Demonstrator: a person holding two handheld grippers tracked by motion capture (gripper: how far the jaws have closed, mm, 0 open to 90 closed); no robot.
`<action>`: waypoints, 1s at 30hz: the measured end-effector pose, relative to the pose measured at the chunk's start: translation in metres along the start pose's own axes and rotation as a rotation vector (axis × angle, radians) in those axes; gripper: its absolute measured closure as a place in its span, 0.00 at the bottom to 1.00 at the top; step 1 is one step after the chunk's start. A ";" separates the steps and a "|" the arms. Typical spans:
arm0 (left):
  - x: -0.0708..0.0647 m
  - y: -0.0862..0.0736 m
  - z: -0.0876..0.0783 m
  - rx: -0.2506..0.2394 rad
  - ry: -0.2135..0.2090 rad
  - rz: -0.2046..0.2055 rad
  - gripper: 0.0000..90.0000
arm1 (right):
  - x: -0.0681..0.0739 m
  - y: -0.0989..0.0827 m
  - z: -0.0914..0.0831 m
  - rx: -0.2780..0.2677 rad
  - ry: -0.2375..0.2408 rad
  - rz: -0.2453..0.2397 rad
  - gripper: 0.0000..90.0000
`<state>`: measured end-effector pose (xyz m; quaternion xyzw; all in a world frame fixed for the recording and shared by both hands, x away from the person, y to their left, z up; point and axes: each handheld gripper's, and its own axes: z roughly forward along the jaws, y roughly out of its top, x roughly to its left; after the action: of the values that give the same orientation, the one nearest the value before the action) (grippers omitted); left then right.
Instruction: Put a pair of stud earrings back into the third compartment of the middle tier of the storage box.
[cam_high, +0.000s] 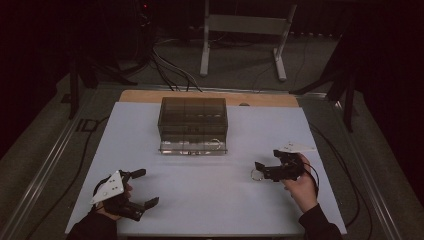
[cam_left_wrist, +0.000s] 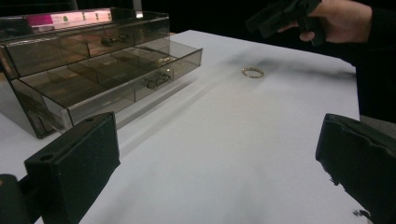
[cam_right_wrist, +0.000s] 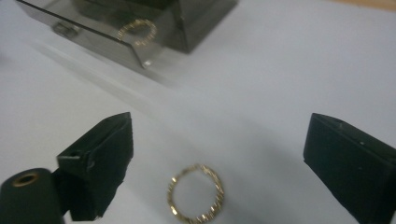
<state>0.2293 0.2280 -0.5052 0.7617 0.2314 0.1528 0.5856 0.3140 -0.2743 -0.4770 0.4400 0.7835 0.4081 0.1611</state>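
Gold ring (cam_right_wrist: 195, 193) lies flat, hole facing up.

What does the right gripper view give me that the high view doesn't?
Right gripper view: the gold ring lies flat on the white table, untouched between open jaws, and a second ring sits in the open drawer. High view: the left gripper open near the table's front edge. Both: the smoky drawer box and the right gripper.
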 end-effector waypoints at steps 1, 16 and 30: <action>0.000 0.000 0.000 0.004 0.000 0.001 0.01 | -0.001 -0.002 0.001 0.007 -0.005 -0.002 0.12; 0.000 0.000 0.000 -0.001 0.000 -0.002 0.01 | 0.001 -0.026 0.009 0.070 -0.035 0.006 0.46; 0.000 0.000 0.000 0.000 -0.002 -0.003 0.01 | 0.001 -0.029 0.025 0.135 -0.057 -0.010 0.76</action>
<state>0.2295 0.2281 -0.5055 0.7614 0.2319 0.1513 0.5862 0.3125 -0.2687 -0.5154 0.4572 0.8066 0.3409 0.1551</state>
